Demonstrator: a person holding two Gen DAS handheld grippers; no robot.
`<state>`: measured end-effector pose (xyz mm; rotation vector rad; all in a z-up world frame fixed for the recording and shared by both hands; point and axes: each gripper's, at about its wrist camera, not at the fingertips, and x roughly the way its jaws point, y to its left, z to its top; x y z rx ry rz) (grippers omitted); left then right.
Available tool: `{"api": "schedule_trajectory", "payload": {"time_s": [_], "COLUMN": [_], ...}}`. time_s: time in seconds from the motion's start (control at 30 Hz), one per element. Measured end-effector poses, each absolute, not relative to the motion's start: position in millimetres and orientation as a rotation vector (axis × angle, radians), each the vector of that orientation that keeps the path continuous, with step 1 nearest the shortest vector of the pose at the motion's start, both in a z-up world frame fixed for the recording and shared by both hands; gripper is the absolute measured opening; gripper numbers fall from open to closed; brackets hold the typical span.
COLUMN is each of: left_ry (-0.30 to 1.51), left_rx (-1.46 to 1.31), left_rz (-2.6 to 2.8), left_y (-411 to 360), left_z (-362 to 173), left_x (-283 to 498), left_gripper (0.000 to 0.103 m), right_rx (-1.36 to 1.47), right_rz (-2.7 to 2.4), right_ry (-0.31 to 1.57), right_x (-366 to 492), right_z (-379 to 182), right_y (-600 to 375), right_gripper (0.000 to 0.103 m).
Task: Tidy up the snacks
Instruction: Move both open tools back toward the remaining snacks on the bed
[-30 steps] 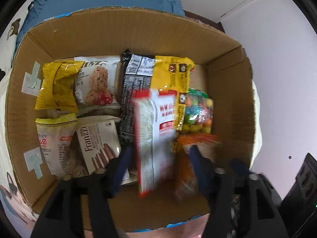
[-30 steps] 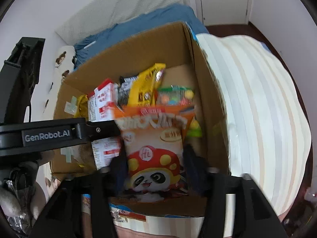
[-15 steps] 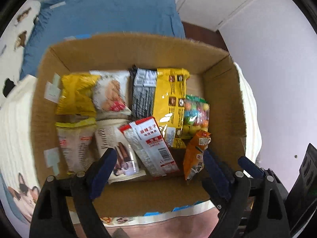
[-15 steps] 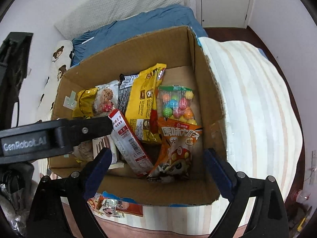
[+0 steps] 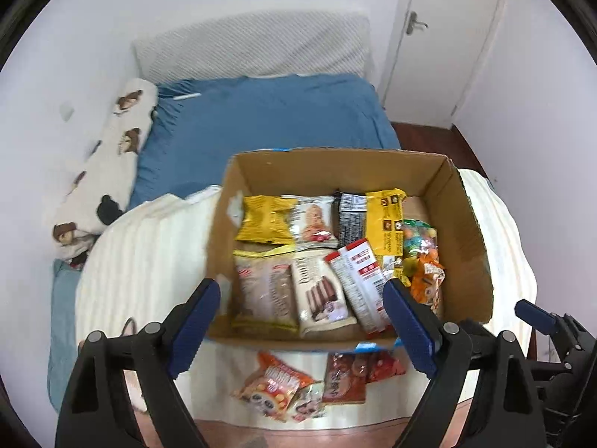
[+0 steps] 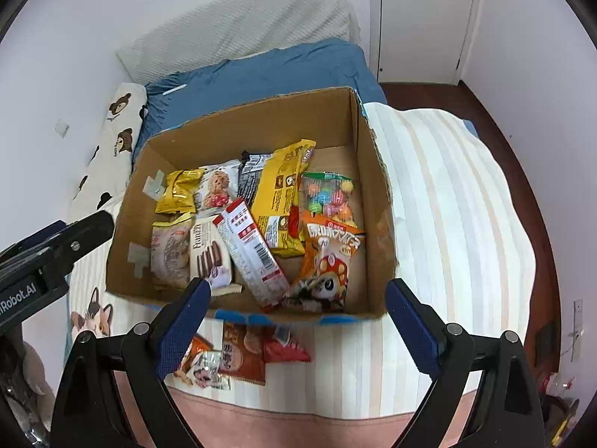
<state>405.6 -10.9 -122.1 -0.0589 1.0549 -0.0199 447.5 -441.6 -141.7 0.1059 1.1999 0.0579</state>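
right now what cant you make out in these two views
- Loose snack packets in front of the cardboard box: right wrist view, partly behind the right gripper finger; blurred in the left wrist view.
- Pack print: too small in both.
- Box floor under the red-and-white packet and orange panda packet: covered.
- Left gripper: only a dark arm at the right view's left edge.
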Motion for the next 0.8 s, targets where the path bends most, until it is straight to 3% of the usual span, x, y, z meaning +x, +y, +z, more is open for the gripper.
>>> {"api": "schedule_trajectory", "payload": {"time_s": [0.6,0.8], "left_ry": [0.875,0.874], "left_rx": [-0.058,-0.124], "left_rz": [0.032,0.104], "left_y": [-4.8,18.0], "left_z": [-71.9,-90.5], "left_x": [307.7,285.3], "left_gripper": [0.089,0.089], "right_rx": [0.093,0.135], "right_rz": [0.135,0.138], "right_ry": [1.014,1.046], "right_x": [354.8,338.1], "right_z": [-69.4,-80.2], "right_y": [-427.4,-436.0], "right_gripper": [0.097,0.097]}}
